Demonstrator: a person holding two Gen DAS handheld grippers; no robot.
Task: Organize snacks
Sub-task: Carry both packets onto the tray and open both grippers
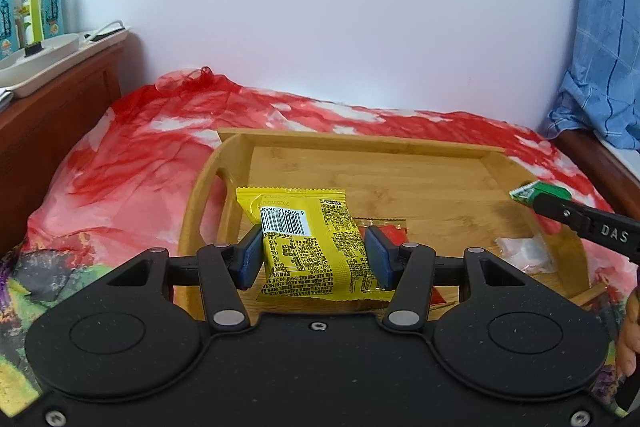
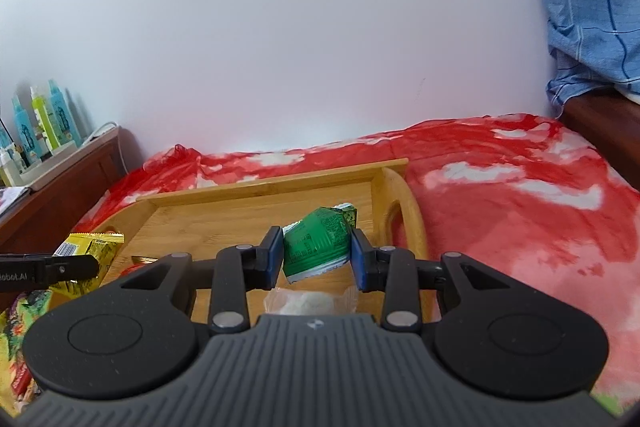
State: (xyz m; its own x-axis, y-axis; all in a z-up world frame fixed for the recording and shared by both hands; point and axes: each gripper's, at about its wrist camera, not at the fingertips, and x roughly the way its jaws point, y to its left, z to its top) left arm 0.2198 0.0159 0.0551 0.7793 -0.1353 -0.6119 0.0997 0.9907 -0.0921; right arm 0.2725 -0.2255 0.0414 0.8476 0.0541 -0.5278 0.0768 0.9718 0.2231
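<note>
left wrist view: the left gripper [image 1: 314, 253] clamps the yellow snack packet [image 1: 308, 247] by its sides, barcode face up, so it hangs flat above the wooden tray [image 1: 360, 167].
ahead of its pads: bare tray floor, likely the drop spot.
hidden there: a red packet [image 1: 386, 233] behind the yellow one, mostly covered; a clear wrapper [image 1: 520, 253] to the right, contents unreadable.
right wrist view: the right gripper [image 2: 316, 255] squeezes the green snack packet [image 2: 318, 245], crumpled and tilted, over the tray's right end near the handle [image 2: 396, 215].
below its pads: a clear wrapper [image 2: 304, 303], blurred.
cut off: the left gripper's finger and yellow packet at the left edge.
</note>
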